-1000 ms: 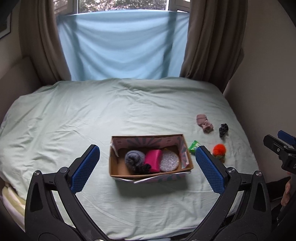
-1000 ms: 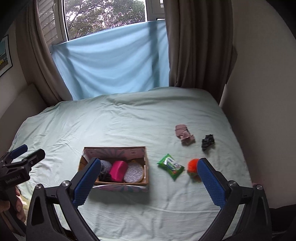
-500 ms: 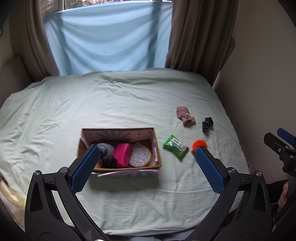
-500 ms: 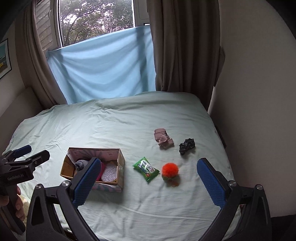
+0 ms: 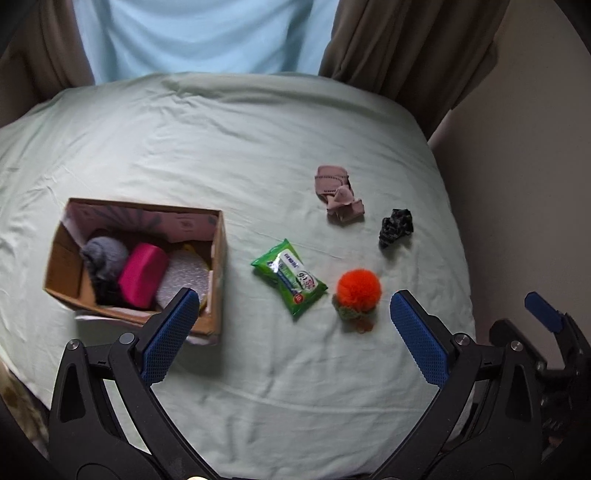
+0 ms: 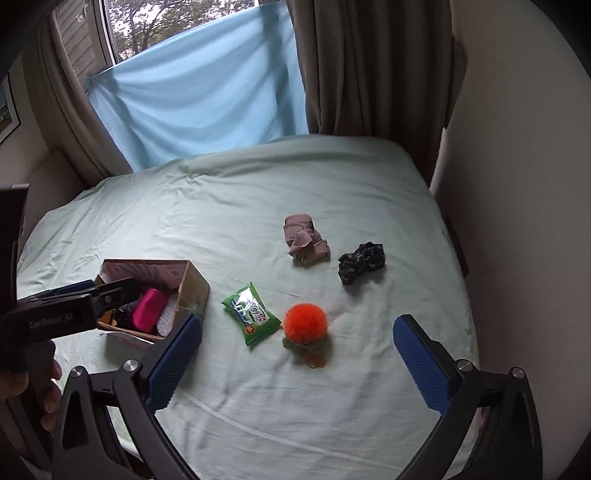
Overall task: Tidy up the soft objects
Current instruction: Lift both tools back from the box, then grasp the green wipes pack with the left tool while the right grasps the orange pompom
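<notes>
Right gripper (image 6: 297,325) hangs wide open at the frame's bottom, the orange pom-pom (image 6: 305,324) between its fingers; green wipes pack (image 6: 250,314) just left, cardboard box (image 6: 192,284) far left.

Pale green bed (image 6: 229,192), brown curtains (image 6: 369,66), blue cloth (image 6: 199,99) across window (image 6: 177,18), beige wall (image 6: 524,184)

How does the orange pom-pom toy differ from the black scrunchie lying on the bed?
The orange pom-pom toy is a bright, fluffy ball on a greenish base; the black scrunchie is dark, crumpled and lies flat. The toy sits nearer the cameras, next to the green wipes packet; the scrunchie lies farther back, beside the pink cloth. Both rest loose on the bedsheet, outside the cardboard box.
</notes>
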Available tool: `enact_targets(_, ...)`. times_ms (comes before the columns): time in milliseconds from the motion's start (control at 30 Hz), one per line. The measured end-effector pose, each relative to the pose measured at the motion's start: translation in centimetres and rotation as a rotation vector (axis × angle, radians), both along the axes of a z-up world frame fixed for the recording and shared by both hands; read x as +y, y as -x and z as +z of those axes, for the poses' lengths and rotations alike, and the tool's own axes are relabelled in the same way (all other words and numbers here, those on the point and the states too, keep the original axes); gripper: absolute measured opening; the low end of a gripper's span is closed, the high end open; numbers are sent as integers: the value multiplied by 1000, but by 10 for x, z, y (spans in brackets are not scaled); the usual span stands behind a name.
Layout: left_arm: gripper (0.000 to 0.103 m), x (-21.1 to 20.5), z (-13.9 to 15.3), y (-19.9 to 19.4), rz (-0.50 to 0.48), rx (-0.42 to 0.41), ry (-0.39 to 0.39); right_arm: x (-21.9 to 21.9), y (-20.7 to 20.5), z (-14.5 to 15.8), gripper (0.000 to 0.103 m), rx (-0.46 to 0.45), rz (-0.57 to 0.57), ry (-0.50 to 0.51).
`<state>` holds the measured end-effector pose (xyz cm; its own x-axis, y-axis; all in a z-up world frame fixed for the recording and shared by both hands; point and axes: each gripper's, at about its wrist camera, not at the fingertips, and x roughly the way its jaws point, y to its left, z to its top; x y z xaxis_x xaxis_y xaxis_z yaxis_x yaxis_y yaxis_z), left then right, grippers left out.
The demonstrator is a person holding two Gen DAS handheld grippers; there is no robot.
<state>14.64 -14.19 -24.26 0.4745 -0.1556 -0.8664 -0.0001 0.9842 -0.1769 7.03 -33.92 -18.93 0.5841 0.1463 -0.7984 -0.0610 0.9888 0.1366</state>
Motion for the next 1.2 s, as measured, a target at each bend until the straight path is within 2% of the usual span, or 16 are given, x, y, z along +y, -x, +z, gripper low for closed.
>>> enact_targets(133, 103, -19, -48, -25, 40, 49, 2, -13, -24, -42, 103, 8, 75, -25)
enact_targets(333, 103, -27, -116, -62, 125, 140, 48, -20, -50, -102, 103, 7, 193, -35)
enact_targets(567, 102, -39, -186, -95, 149, 208, 14, -18, -75, -173, 103, 29, 334, -40)
enact_targets(733, 102, -40, -226, -108, 168, 244, -12, -8, -89, -216, 103, 65, 378, -44)
enact_targets(833, 96, -36, -246, -113, 193, 278, -11, -4, -97, -236, 103, 78, 374, -62)
enact_targets(867, 91, -35, -251, -115, 197, 287, -9, -3, -99, -241, 103, 79, 373, -67)
enact_targets(933, 90, -35, -258, -117, 201, 297, -28, 0, -102, -248, 97, 77, 372, -74)
enact_targets(1033, 88, -40, -258, -115, 190, 281, -53, 5, -108, -256, 95, 88, 376, -86)
enact_targets(1200, 67, -42, -253, -111, 175, 250, -65, 12, -110, -266, 67, 112, 384, -97)
